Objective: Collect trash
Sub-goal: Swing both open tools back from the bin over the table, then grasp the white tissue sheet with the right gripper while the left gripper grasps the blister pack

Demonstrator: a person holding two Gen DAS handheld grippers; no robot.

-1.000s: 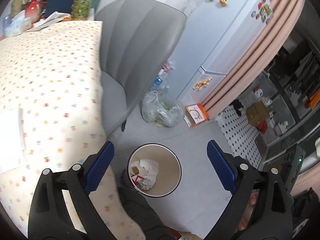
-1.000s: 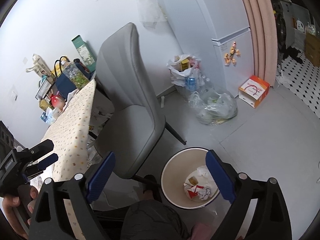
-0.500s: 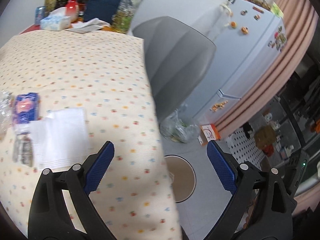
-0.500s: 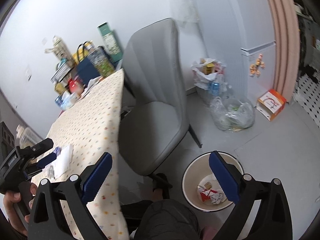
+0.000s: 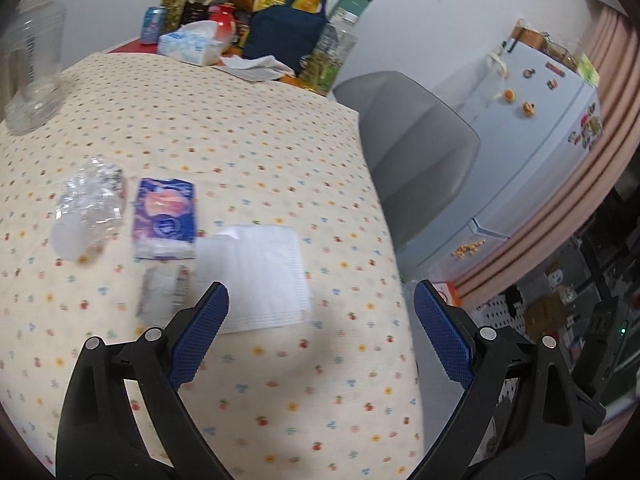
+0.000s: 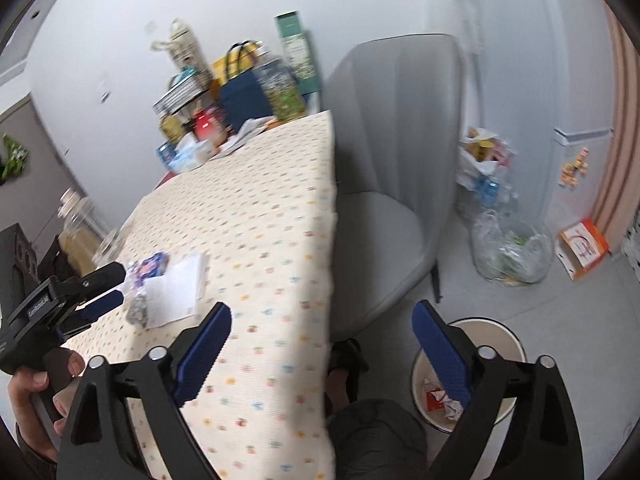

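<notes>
Some red-and-white scraps already lay in the waste bin (image 6: 508,344), but a napkin (image 5: 256,276), blue tissue pack (image 5: 166,216) and crumpled plastic (image 5: 90,204) remained on the table (image 5: 240,128), with left gripper (image 5: 320,332) and right gripper (image 6: 322,348) both wide open and empty

Tabletop (image 5: 240,128) cloth showing cream with small multicolour dots. Napkin (image 5: 256,276) showing white, packet (image 5: 166,218) blue and pink. Chair (image 6: 392,184) showing grey; bin (image 6: 508,336) cream; gripper pads (image 5: 198,334) blue.
</notes>
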